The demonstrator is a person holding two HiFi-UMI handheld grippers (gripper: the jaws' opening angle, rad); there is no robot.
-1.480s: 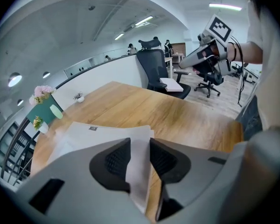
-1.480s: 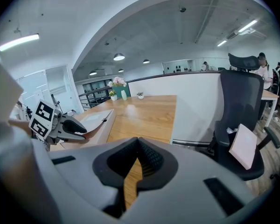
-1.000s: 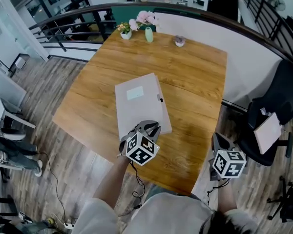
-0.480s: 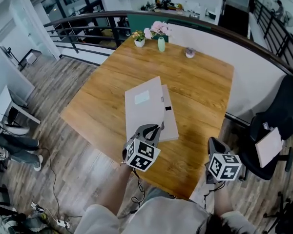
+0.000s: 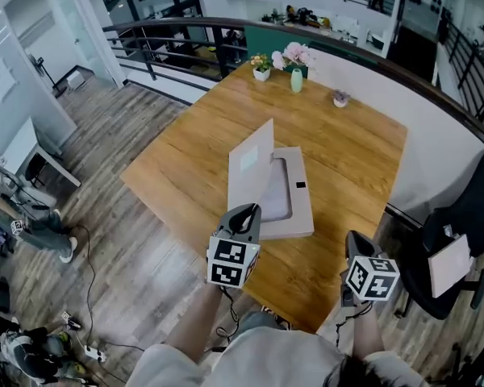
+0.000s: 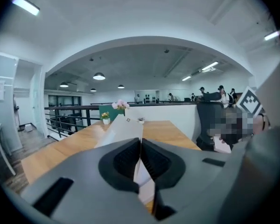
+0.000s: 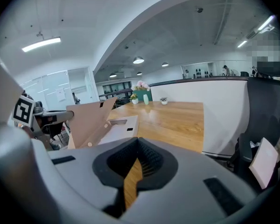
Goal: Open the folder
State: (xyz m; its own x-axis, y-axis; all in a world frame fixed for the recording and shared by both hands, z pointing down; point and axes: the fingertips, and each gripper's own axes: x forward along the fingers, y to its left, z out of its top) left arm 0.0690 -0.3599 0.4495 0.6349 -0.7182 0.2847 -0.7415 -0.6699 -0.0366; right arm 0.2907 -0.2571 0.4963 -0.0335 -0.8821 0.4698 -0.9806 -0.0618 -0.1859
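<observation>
Table (image 5: pixel 351 147): left tongs (image 6: pixel 141 157) pinch folder cover (image 5: pixel 252 161); right tongs (image 7: pixel 136 166) closed, empty.

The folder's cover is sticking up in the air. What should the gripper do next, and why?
Probably swing the cover over to the left and down toward the table. The left gripper is shut on the cover's near edge, and the cover stands roughly upright beside the folder's tray. Letting go here might let it drop shut.

No word, number or brand can be read. A pale label (image 5: pixel 248 161) is seen on the folder (image 5: pixel 302 210), its print too small. Only black-and-white square patterns are borne by the cube at lower centre (image 5: pixel 228 262) and the cube at lower right (image 5: pixel 370 278).
</observation>
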